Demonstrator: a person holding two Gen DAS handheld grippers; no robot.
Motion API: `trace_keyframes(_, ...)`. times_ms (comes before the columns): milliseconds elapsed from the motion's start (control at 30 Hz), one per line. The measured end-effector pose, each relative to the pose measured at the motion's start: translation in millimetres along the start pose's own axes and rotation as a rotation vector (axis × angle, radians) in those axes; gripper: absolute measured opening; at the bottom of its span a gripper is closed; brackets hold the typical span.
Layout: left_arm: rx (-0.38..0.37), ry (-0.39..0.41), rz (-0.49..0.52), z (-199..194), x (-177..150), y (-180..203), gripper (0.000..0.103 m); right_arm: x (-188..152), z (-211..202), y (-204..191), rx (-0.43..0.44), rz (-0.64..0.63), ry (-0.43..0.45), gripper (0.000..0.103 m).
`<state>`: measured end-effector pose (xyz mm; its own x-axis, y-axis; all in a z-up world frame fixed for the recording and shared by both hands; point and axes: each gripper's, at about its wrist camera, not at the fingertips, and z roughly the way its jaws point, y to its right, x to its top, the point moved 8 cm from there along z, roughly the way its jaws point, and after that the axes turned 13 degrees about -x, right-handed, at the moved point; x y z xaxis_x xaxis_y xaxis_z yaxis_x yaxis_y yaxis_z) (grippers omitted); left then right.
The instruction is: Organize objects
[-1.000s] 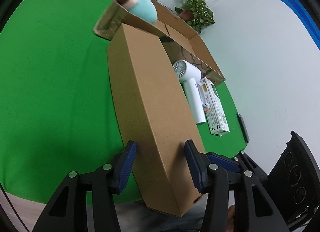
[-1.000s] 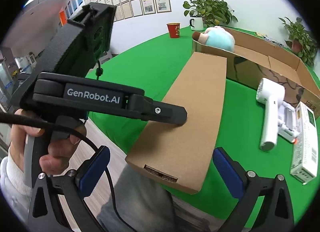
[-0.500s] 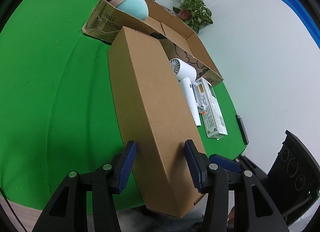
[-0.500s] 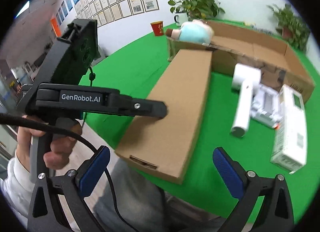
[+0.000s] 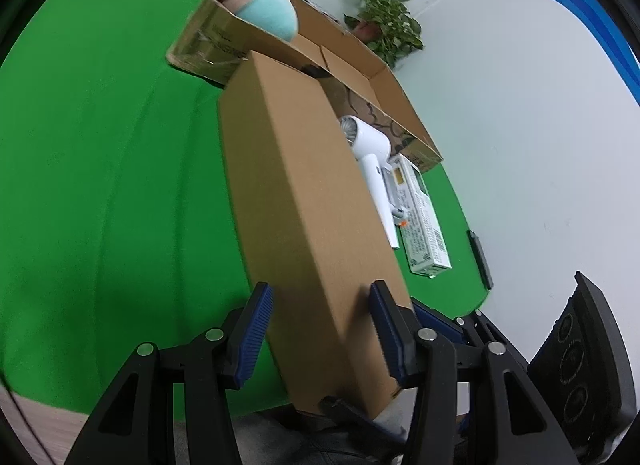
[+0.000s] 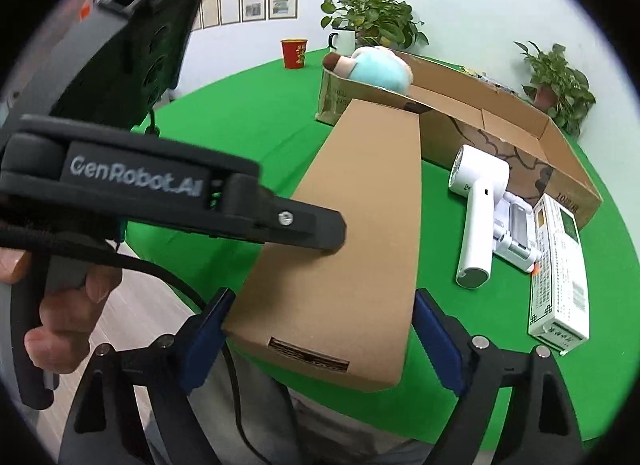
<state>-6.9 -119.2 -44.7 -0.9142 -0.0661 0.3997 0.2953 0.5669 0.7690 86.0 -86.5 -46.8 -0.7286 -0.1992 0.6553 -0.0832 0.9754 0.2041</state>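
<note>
A long closed cardboard box lies on the green table, its near end over the front edge; it also shows in the right wrist view. My left gripper is shut on the box's near end, one finger on each long side. My right gripper is open, its fingers spread on either side of the same near end, just short of touching. A large open carton stands behind, holding a teal plush toy. A white hair dryer and a white printed box lie to the right.
A red cup, a mug and potted plants stand at the table's far edge. A black remote lies by the right edge. The person's hand and the left gripper's body fill the left of the right wrist view.
My right gripper has moved in towards the long box's near end, which now sits between its open fingers. My left gripper keeps its hold; the box has barely shifted.
</note>
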Motion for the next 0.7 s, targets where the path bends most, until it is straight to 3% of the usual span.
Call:
trace_keyframes(133, -0.011, 0.078, -0.053, -19.8, 2.3, -10.2, 0.083, 4.0, 0.0, 14.3, 0.116, 0.150, -0.016, 0.087)
trace_keyframes(167, -0.040, 0.089, -0.073, -23.1, 2.6, -11.9, 0.084, 5.0, 0.7, 19.6, 0.169, 0.208, -0.026, 0.087)
trace_keyframes(267, -0.068, 0.087, -0.069, -22.7, 2.6, -8.0, 0.083, 4.4, 2.0, 24.5, 0.334, 0.334, -0.054, 0.087)
trace_keyframes(400, -0.096, 0.059, -0.045, -18.9, 2.8, 2.7, 0.063, 1.3, 4.1, 19.1, 0.491, 0.406, -0.083, 0.087)
trace_keyframes(467, -0.070, 0.064, -0.029, -20.2, 4.2, 6.0, 0.062, -0.5, 6.0, 17.7, 0.554, 0.433, -0.095, 0.087)
trace_keyframes(600, -0.036, 0.064, -0.014, -17.6, 4.8, 12.7, 0.061, -3.4, 6.8, 19.5, 0.603, 0.457, -0.112, 0.089)
trace_keyframes(700, -0.005, 0.061, 0.028, -18.9, 5.3, 22.6, 0.057, -2.1, 6.0, 23.0, 0.568, 0.436, -0.093, 0.089)
